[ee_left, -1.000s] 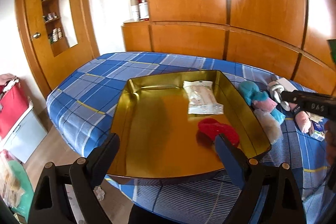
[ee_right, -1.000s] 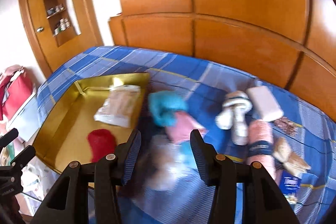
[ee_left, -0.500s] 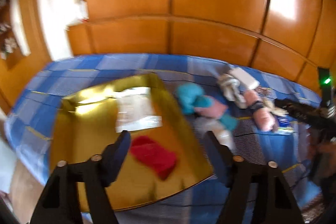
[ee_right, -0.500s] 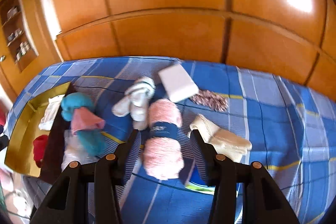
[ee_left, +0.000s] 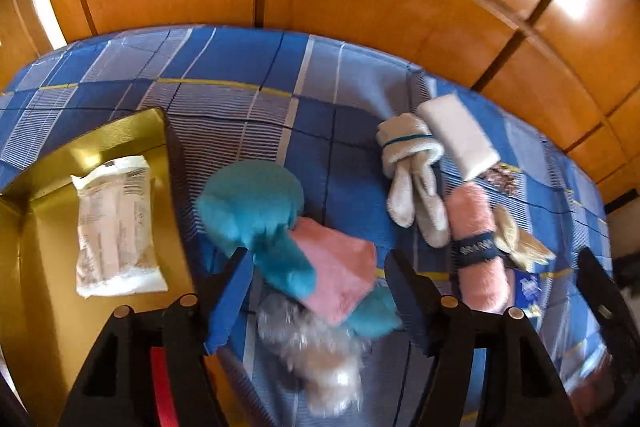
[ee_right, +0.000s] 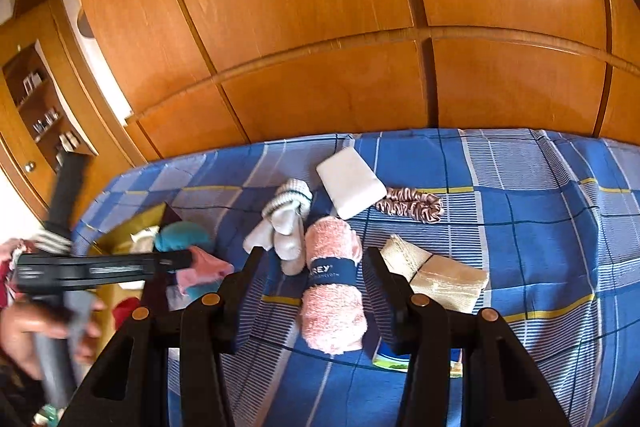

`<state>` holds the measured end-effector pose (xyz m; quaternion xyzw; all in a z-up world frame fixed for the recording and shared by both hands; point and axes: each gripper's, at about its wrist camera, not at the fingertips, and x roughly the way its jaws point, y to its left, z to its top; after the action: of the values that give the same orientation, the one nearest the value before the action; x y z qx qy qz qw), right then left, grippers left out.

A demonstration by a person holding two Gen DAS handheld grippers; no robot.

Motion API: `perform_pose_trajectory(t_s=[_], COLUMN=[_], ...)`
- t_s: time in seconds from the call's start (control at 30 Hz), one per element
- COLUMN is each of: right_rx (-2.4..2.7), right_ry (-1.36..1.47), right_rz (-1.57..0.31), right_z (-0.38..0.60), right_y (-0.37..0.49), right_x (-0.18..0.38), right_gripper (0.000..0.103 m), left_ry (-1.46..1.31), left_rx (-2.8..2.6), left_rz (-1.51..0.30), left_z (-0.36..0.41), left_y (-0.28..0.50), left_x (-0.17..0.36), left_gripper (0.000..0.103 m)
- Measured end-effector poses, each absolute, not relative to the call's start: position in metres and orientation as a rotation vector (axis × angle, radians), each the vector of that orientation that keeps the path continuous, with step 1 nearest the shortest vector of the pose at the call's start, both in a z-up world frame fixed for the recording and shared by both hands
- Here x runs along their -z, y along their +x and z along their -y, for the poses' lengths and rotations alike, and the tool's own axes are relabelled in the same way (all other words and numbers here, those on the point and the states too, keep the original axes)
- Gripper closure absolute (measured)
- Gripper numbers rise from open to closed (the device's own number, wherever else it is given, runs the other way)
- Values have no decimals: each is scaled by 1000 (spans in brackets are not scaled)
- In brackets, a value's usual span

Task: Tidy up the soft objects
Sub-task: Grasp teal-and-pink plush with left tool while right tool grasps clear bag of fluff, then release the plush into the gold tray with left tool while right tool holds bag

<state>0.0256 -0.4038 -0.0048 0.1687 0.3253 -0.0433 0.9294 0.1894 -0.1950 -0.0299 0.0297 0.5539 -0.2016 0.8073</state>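
My left gripper (ee_left: 316,291) is open, its fingers on either side of a pile with a teal cloth (ee_left: 256,211), a pink cloth (ee_left: 340,279) and a fluffy white item (ee_left: 320,351). The gold tray (ee_left: 36,239) at left holds a white packet (ee_left: 116,223); a red item (ee_left: 162,387) shows behind the gripper. My right gripper (ee_right: 316,291) is open over a rolled pink towel (ee_right: 332,291) with a dark band. White socks (ee_right: 284,223), a white pad (ee_right: 350,183), a scrunchie (ee_right: 412,205) and a cream cloth (ee_right: 436,275) lie around it.
Everything lies on a blue plaid bed (ee_right: 540,207) against a wooden wall (ee_right: 320,27). A small printed packet (ee_right: 392,359) lies under the pink towel's near end. A wooden shelf unit (ee_right: 40,115) stands at far left. The left gripper shows at the left of the right wrist view (ee_right: 104,267).
Both grippers have swung right, away from the tray. The left now frames the teal and pink pile; the right has closed in on the rolled pink towel.
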Motion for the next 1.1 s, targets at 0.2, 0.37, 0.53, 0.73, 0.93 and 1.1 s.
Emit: perform_pose_trajectory(t_s=[0.2, 0.37, 0.53, 0.73, 0.93, 1.1], right_rx=[65, 78, 92, 62, -128, -220], right_ry=[388, 401, 423, 414, 306, 221], right_rz=[-645, -647, -657, -722, -823, -871], right_z=[407, 410, 414, 410, 360, 312], right_y=[20, 19, 20, 28, 41, 50], right_x=[-2, -2, 2, 14, 34, 44], right_gripper=[54, 54, 54, 54, 54, 54], left_ry=[172, 248, 177, 74, 64, 33], left_rx=[398, 445, 524, 573, 544, 484], left_rz=[-1178, -1037, -979, -857, -768, -758], left_z=[219, 227, 211, 171, 114, 59], left_y=[206, 196, 180, 147, 106, 80], left_x=[50, 33, 18, -32, -56, -51], left_gripper=[50, 81, 82, 82, 81, 81])
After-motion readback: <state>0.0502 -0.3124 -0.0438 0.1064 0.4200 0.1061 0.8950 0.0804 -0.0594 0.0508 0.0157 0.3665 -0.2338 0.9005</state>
